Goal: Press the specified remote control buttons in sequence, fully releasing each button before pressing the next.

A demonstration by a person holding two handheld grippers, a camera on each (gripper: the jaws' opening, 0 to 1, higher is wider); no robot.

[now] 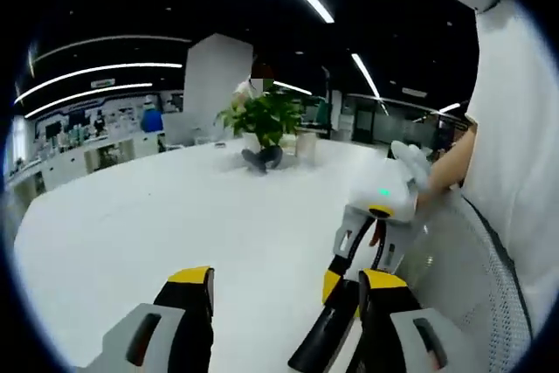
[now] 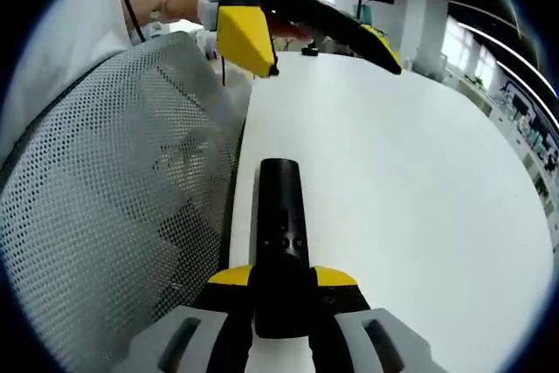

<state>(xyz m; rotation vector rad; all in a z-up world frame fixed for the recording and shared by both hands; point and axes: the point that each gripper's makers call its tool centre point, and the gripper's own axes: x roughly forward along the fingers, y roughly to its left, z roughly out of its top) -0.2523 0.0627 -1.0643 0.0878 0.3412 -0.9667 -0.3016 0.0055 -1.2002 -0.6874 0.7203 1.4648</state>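
Now the right tool (image 2: 279, 281) is pinching the black remote (image 2: 279, 242) lengthwise above the white desk (image 2: 419, 172), while the left tool (image 1: 284, 290) is hovering spread. Best to steady the remote, then press squarely and lift fully clear.

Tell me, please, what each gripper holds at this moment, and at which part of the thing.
The right gripper holds the slim black plastic remote control at its near end, jaws on both long sides. The left gripper is open and holds nothing.
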